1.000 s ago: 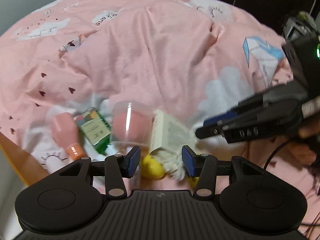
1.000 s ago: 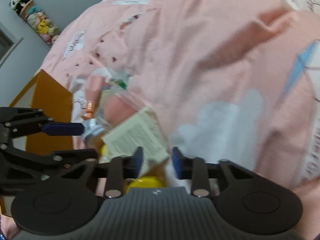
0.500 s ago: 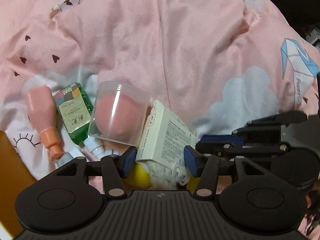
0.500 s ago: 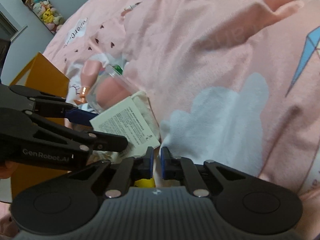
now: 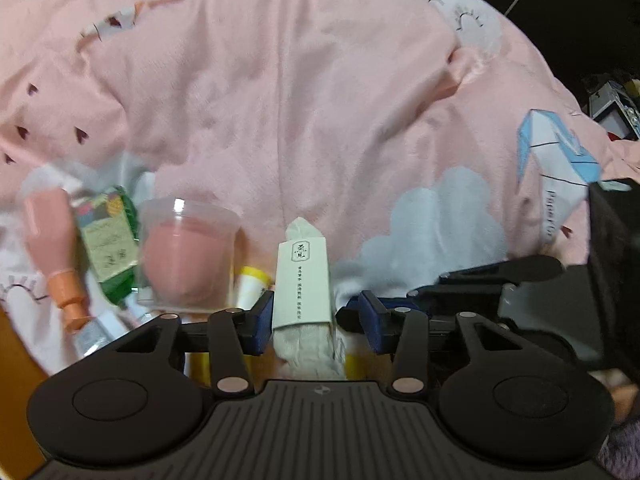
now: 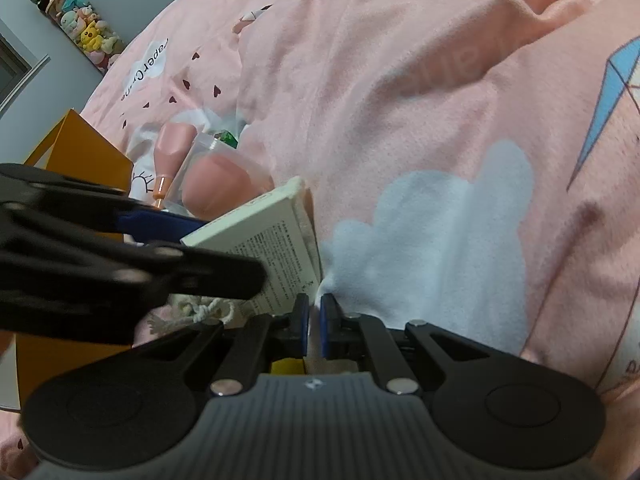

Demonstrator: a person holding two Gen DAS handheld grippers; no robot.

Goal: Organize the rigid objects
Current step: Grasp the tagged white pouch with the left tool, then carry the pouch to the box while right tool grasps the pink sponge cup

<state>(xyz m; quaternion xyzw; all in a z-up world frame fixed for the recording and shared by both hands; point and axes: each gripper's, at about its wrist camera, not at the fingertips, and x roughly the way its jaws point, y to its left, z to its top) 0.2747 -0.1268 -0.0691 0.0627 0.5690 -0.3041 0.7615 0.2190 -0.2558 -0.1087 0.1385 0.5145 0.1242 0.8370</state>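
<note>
**Tools working the white box on the bed**

Left tool is pointing steeply down with its jaws closing around the white box; the near-side pad is touching the box edge, the other pad is sitting just apart from it, so no full clamp. Right tool is sitting with jaws together, pinching a fold of the pink bedcover just beside the box corner.

The box is standing on edge on the bedcover, near the bed's edge, with a cream cloth bundle lying under it. Beside it, toward the bed's edge, these are lying in a row, touching or nearly touching:
- clear cup with a pink sponge inside
- green labelled bottle
- pink bottle with orange cap

A yellow-capped tube is peeking out between cup and box. An orange box is standing off the bed's edge, beyond the left tool's arm.
</note>
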